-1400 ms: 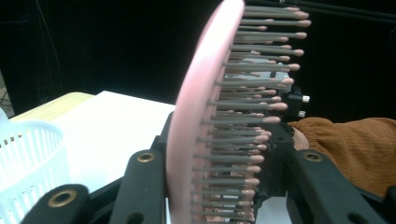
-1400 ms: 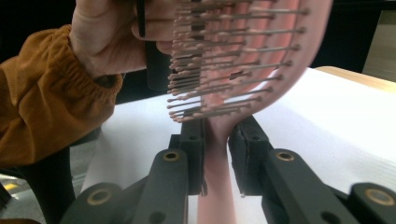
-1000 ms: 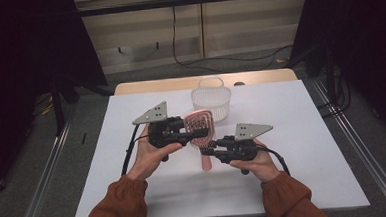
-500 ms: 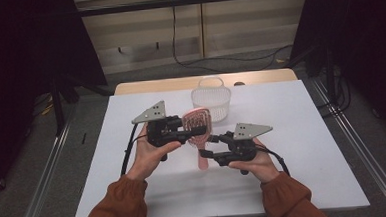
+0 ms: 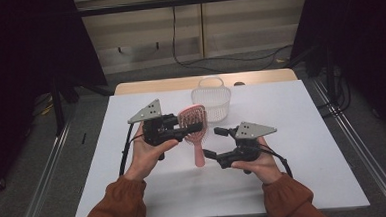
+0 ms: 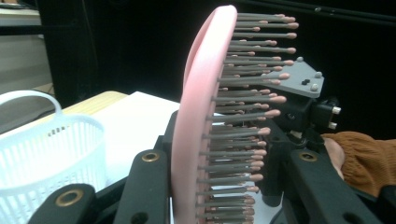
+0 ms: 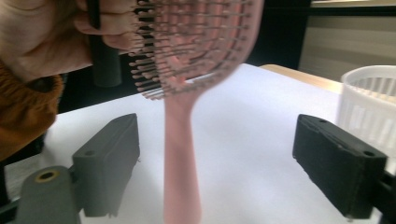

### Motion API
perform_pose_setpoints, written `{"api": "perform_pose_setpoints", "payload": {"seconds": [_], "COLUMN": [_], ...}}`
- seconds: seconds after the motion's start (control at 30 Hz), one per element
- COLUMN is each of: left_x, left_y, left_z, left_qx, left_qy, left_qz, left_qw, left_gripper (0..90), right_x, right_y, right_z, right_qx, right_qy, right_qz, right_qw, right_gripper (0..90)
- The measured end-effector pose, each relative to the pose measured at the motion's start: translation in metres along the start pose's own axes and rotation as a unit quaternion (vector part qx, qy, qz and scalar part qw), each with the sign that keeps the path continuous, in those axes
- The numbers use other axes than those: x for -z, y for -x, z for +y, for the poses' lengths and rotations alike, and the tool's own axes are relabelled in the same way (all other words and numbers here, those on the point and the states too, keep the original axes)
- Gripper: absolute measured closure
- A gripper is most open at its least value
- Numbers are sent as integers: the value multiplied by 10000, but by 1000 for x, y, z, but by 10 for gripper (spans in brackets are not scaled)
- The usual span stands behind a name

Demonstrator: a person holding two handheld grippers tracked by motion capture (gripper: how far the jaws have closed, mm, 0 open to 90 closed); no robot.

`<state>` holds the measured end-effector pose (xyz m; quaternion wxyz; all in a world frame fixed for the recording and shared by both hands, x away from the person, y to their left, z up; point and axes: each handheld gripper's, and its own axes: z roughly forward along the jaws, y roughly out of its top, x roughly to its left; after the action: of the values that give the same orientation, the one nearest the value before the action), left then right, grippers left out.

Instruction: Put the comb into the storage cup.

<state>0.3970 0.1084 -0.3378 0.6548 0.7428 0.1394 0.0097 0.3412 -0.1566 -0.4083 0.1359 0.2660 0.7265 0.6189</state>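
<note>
Left tool (image 5: 194,127) clamped on pink hairbrush (image 5: 194,123) head, right tool (image 5: 209,144) spread wide around handle: likely slipping on springy bristles, dropping onto table (image 5: 301,113).

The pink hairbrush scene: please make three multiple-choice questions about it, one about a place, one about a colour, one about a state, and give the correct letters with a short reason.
1. Where does the white basket stand?
A. on the table's far side, beyond the hairbrush
B. on the floor
C. under the right gripper

2. What colour is the hairbrush?
A. blue
B. pink
C. green

3. How is the right gripper standing?
A. shut on the basket
B. shut on the brush head
C. open, with the handle between its fingers

Answers:
1 A: the high view shows the basket beyond the brush, near the table's far edge.
2 B: body and handle are pink in every view.
3 C: the right gripper view shows its fingers wide apart, while the left gripper grips the brush head.
</note>
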Motion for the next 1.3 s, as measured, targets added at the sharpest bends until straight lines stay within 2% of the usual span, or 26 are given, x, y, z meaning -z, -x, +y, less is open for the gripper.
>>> {"api": "perform_pose_setpoints", "payload": {"seconds": [0.07, 0.2, 0.4, 0.5, 0.57, 0.8, 0.93, 1.1, 1.2, 1.3], "left_x": [2, 3, 4, 4, 3, 5, 7, 6, 6, 7], "left_y": [-1, 0, -1, -1, -2, 0, -2, -7, -9, -11], "left_z": [1, 2, 2, 3, 3, 6, 9, 10, 13, 16], "left_qx": [7, 43, 23, 26, 13, -49, -35, 30, 3, 8], "left_qy": [12, 91, 29, 74, 63, 89, 129, 209, 237, 293], "left_qz": [25, 170, 358, 386, 369, 537, 668, 747, 862, 938], "left_qw": [10000, 9998, 9994, 9992, 9993, 9985, 9977, 9970, 9960, 9952], "left_gripper": [638, 638, 638, 638, 638, 638, 638, 639, 639, 639], "right_x": [2, 7, 18, 25, 30, 51, 63, 75, 87, 97], "right_y": [2, 3, 4, 5, 5, 3, 2, 4, 6, 7], "right_z": [1, 0, -1, -2, -2, -2, -7, -15, -15, -17], "right_qx": [-52, -112, -140, -137, -137, -2, -19, -8, -18, -55], "right_qy": [14, 52, 189, 244, 259, 407, 344, 263, 382, 390], "right_qz": [-122, -364, -687, -814, -800, -1161, -1284, -1684, -1902, -2073], "right_qw": [9999, 9993, 9974, 9963, 9964, 9924, 9911, 9854, 9810, 9775], "right_gripper": [93, 70, 39, 35, 46, 8, 9, 6, 0, 0]}}
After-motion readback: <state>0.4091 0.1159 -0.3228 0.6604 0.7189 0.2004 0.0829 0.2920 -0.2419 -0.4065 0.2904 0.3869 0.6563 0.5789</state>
